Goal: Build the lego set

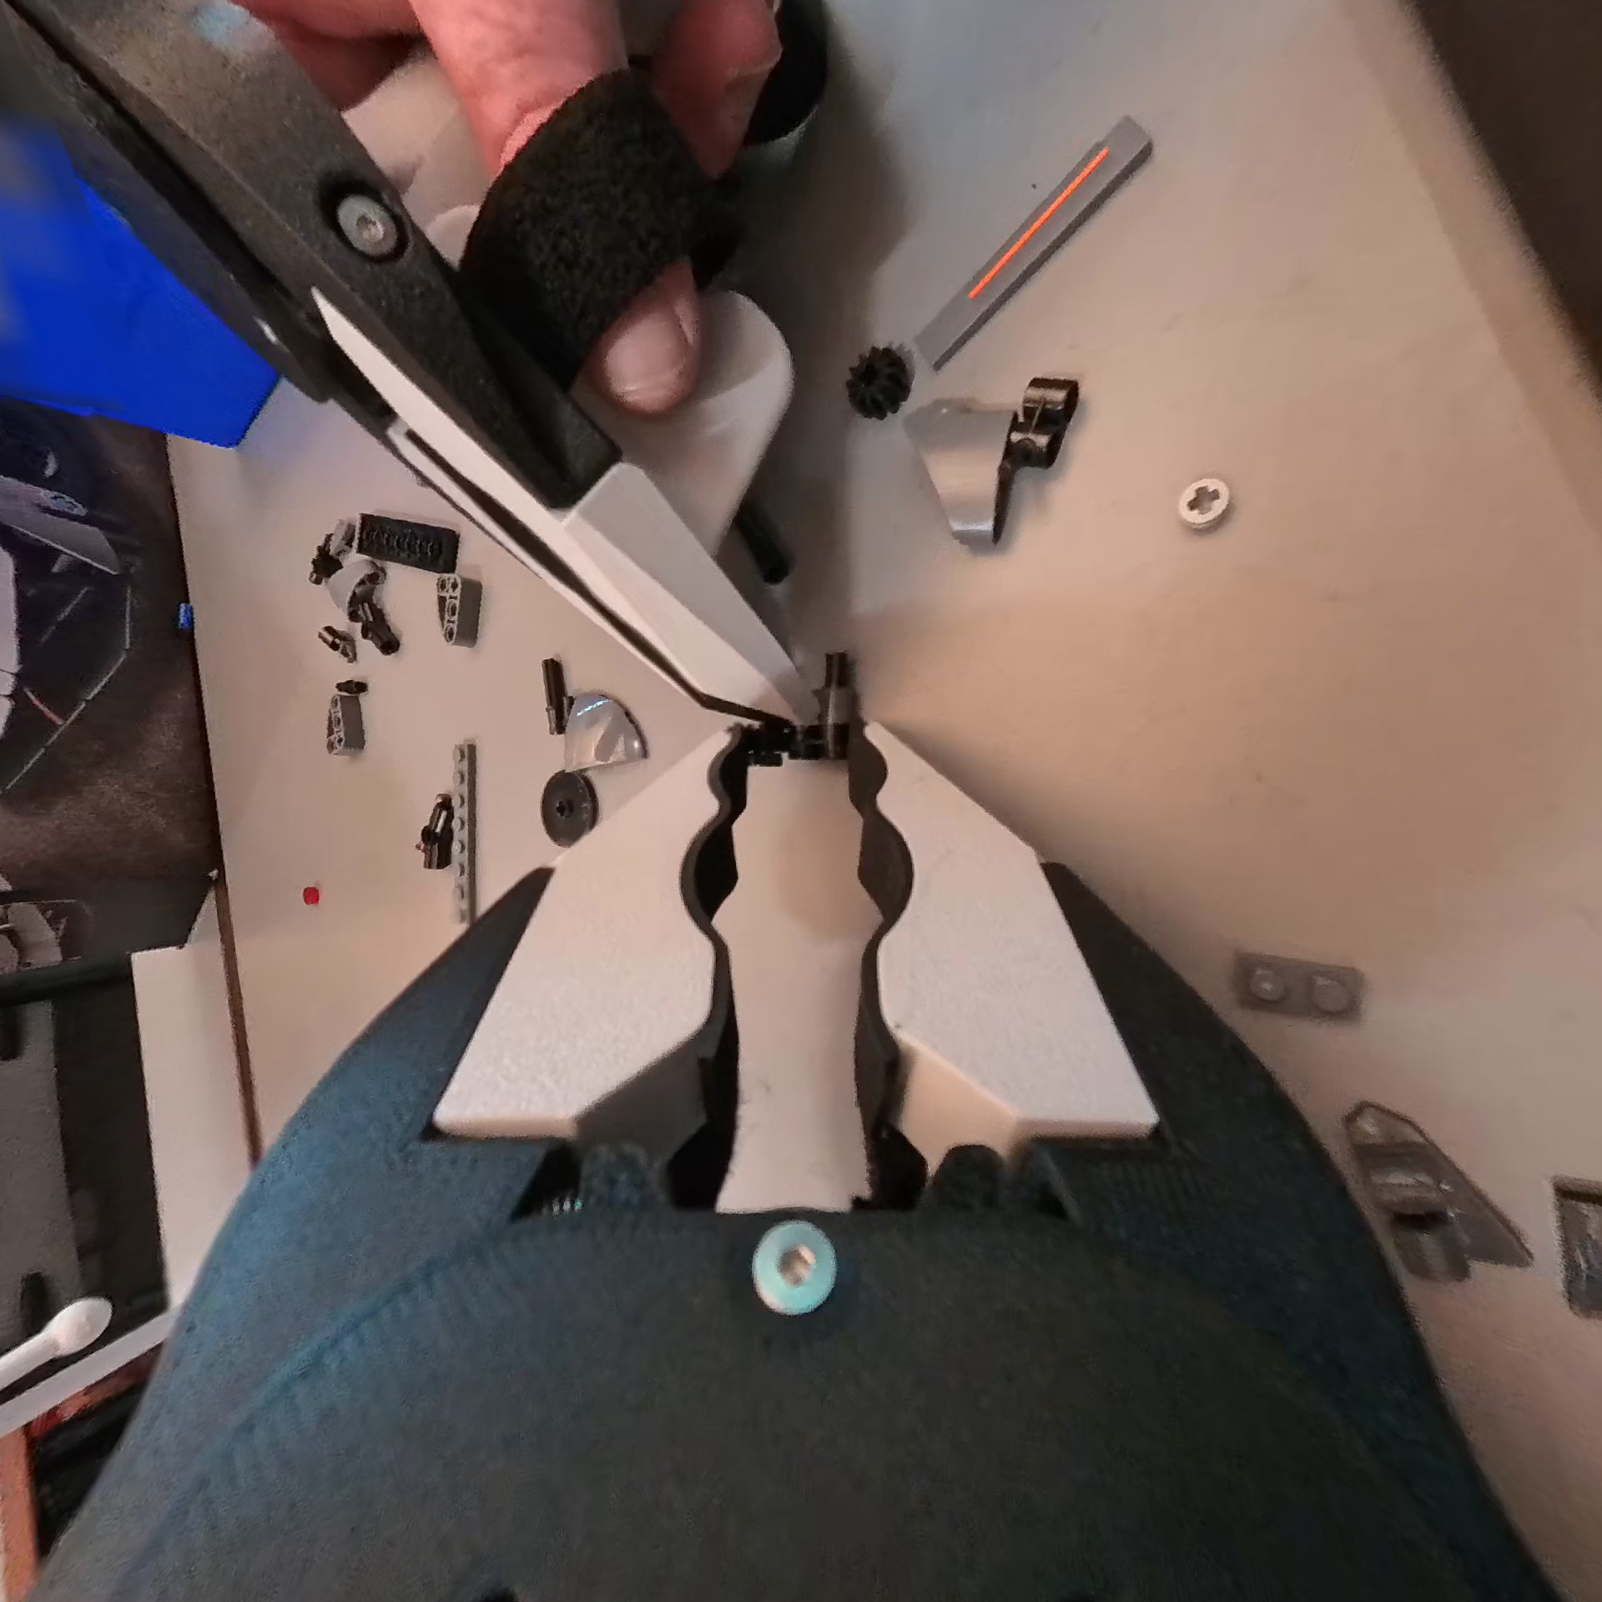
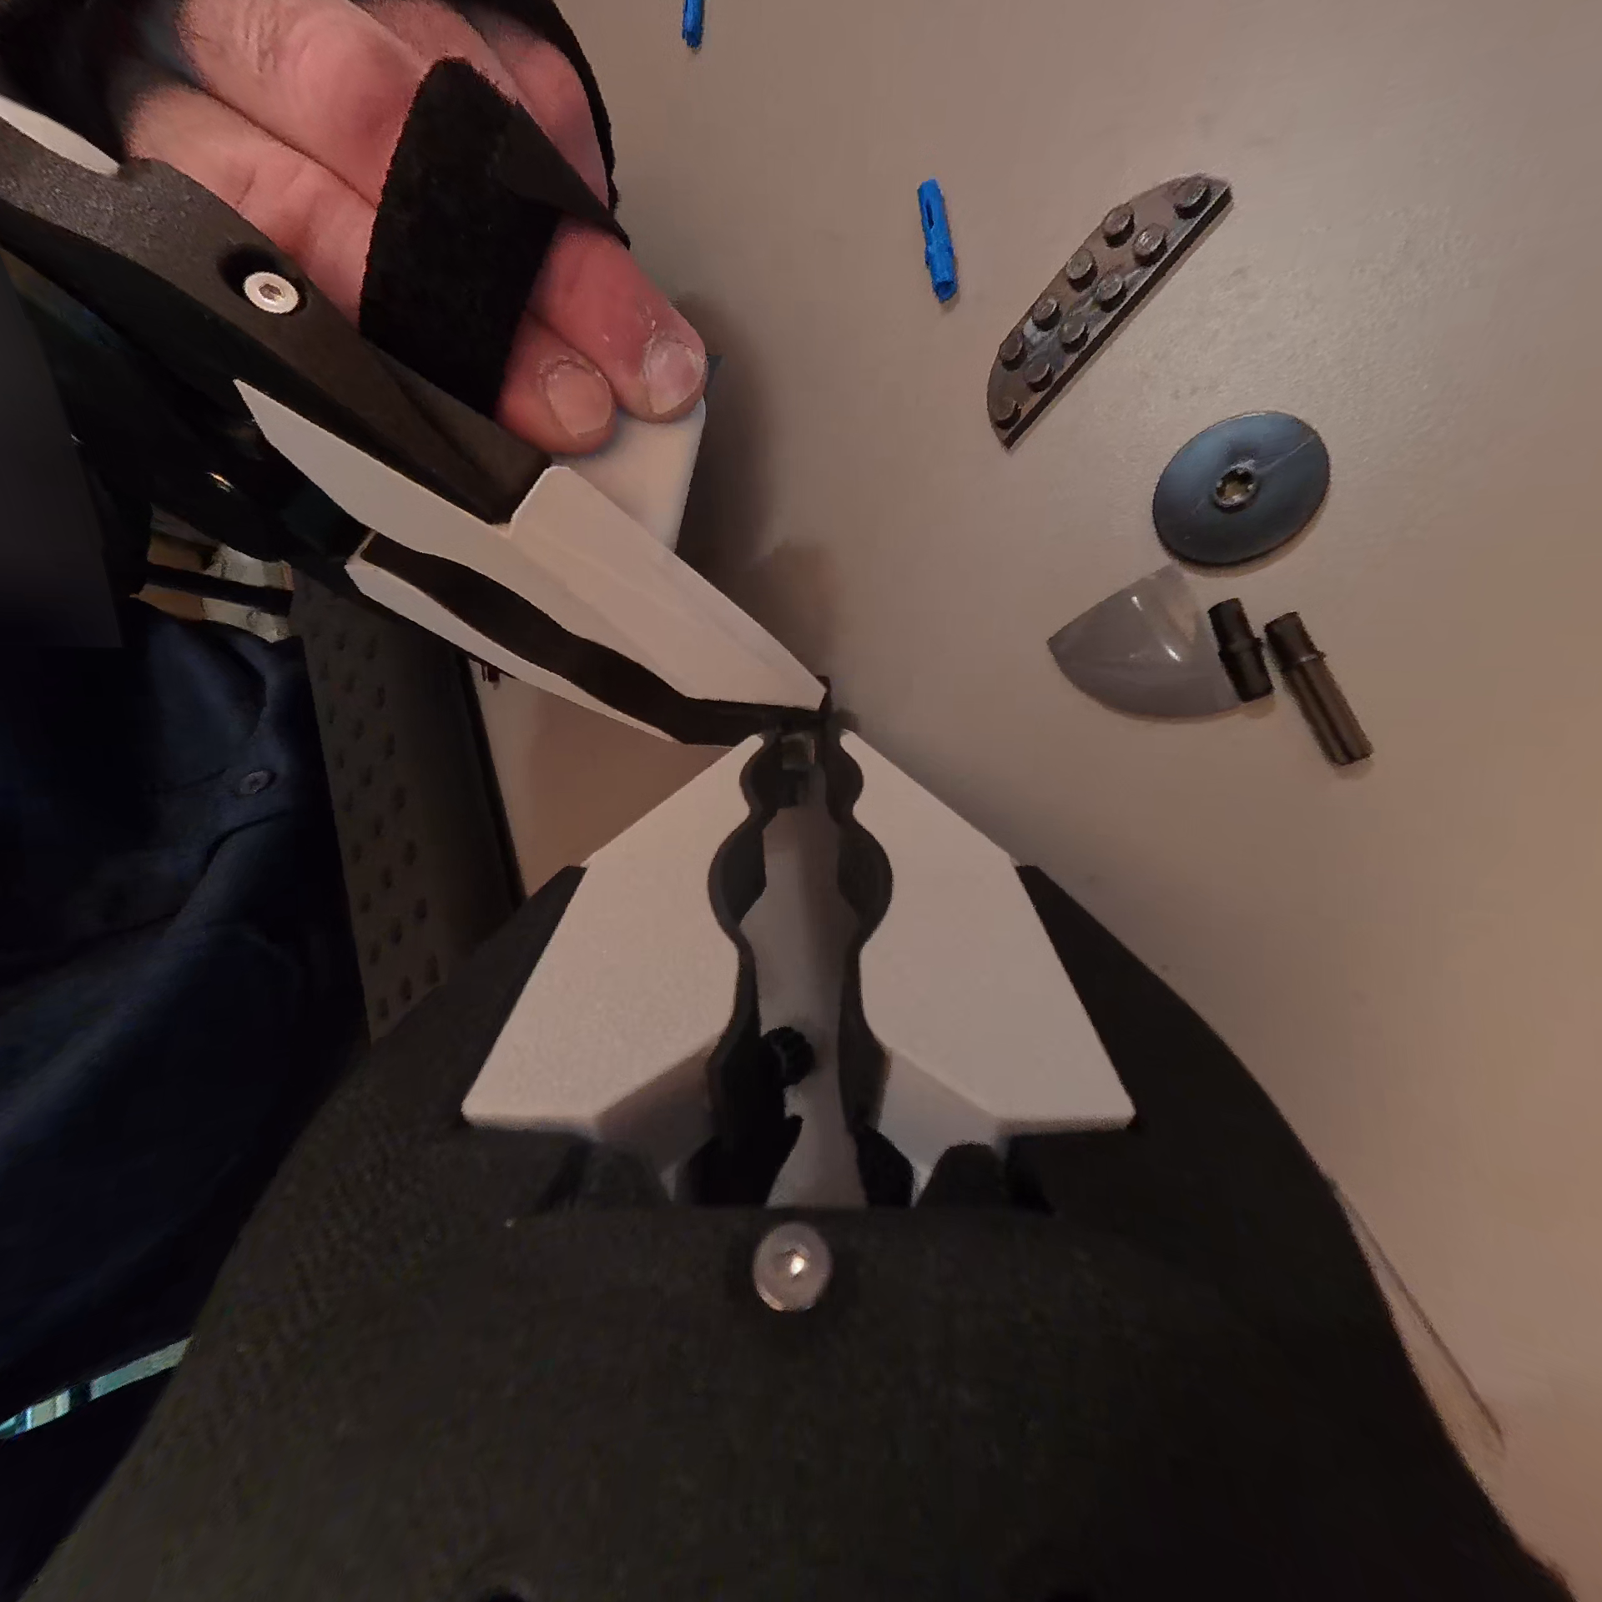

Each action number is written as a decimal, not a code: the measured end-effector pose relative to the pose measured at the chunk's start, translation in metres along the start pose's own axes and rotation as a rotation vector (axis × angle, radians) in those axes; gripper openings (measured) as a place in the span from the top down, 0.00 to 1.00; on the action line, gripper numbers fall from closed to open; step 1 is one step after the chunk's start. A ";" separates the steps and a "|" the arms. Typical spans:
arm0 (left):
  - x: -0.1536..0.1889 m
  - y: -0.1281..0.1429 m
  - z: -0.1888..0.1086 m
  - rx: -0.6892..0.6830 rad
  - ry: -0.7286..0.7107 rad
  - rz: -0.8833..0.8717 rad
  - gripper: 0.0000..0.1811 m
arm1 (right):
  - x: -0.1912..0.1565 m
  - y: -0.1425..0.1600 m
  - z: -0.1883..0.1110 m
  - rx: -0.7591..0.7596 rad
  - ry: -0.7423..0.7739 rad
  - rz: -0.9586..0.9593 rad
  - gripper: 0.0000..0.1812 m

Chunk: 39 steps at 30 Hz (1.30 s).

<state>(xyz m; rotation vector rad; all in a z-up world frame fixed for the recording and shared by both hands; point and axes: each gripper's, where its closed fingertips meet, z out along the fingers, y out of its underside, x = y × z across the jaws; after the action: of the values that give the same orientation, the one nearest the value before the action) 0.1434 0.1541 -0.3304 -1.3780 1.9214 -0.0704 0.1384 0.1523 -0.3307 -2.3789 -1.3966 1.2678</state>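
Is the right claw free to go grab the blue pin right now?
Probably not yet. The right claw is shut on a small black piece, tip to tip with the left claw. The blue pin lies unobstructed on the table beyond.

A small black connector piece [image 1: 793, 741] sits at the centre of the left wrist view, pinched crosswise, with a short dark pin [image 1: 836, 689] standing up from its right end. Loose lego parts lie flat on the pale table: a black gear [image 1: 877, 381] and a grey strip with an orange line [image 1: 1036, 243] at upper right, a grey curved panel [image 1: 962, 472] just below them.
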 end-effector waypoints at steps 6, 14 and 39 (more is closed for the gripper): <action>-0.011 -0.003 -0.006 0.020 -0.073 0.040 0.89 | 0.000 -0.008 -0.013 0.076 -0.002 0.004 0.92; -0.046 -0.013 -0.034 0.047 -0.305 0.142 0.89 | -0.021 -0.031 -0.027 0.212 -0.104 -0.033 0.95; -0.066 -0.014 -0.117 0.183 -0.306 -0.010 0.90 | -0.074 -0.084 -0.040 0.269 0.239 -0.412 0.97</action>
<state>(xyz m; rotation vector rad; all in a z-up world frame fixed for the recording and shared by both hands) 0.0933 0.1607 -0.2053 -1.2006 1.6126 -0.0366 0.0927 0.1560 -0.2216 -1.8695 -1.4381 0.9566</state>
